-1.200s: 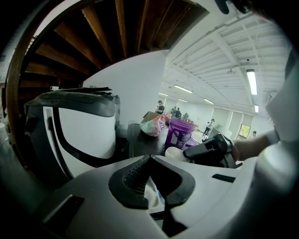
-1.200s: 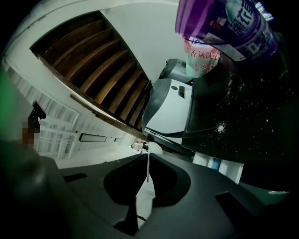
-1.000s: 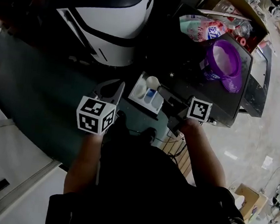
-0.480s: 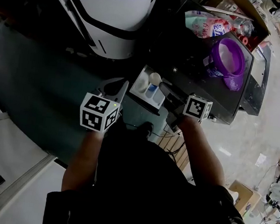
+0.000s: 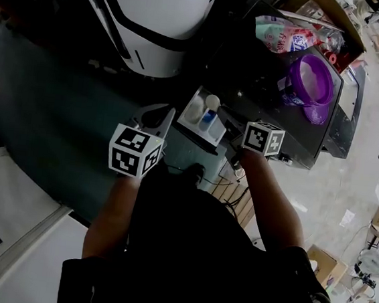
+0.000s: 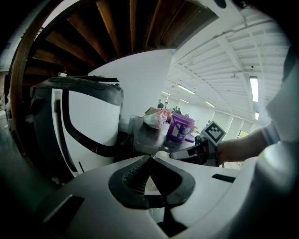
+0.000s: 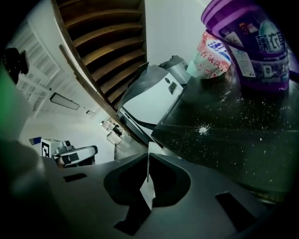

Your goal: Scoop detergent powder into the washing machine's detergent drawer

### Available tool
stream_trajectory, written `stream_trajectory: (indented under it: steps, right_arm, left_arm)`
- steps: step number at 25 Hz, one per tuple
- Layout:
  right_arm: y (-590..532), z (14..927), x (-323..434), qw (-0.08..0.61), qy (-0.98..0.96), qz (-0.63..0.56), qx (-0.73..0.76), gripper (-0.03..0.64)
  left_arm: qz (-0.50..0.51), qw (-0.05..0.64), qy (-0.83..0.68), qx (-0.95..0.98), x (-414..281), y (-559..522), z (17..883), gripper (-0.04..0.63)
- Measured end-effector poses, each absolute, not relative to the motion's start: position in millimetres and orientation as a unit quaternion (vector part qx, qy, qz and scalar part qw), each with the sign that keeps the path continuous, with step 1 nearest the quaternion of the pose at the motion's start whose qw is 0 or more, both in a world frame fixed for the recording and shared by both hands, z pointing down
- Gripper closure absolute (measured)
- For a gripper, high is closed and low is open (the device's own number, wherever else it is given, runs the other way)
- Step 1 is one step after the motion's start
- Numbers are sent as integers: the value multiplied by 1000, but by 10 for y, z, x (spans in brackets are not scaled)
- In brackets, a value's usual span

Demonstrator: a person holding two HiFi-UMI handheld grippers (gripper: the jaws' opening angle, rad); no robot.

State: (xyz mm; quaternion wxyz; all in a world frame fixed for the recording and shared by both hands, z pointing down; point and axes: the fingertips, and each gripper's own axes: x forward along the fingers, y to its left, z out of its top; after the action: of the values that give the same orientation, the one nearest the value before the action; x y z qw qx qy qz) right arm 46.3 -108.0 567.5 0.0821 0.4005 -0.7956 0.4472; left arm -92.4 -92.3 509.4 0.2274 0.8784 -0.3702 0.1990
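Centre of the head view: the right gripper [image 5: 230, 123] has edged closer, its white scoop [image 5: 212, 103] still over the open detergent drawer [image 5: 187, 120], so tipping looks near. The left gripper [image 5: 155, 118] waits beside it.

Left gripper view: jaws pressed together, empty.

Right gripper view alone shows the jaws pinching the scoop's thin handle, with the purple tub [image 7: 254, 46] at upper right.
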Motion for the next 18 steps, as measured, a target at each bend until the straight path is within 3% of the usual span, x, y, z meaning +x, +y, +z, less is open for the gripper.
stream_trajectory:
  steps: [6, 18]
  right_arm:
    - [-1132, 5736, 407, 113, -800, 428, 404, 594]
    - [-1193, 5931, 193, 262, -831, 307, 384, 595]
  left_arm:
    - [195, 231, -377, 875, -994, -958, 5089, 588]
    - [195, 245, -387, 867, -1143, -978, 5176, 588]
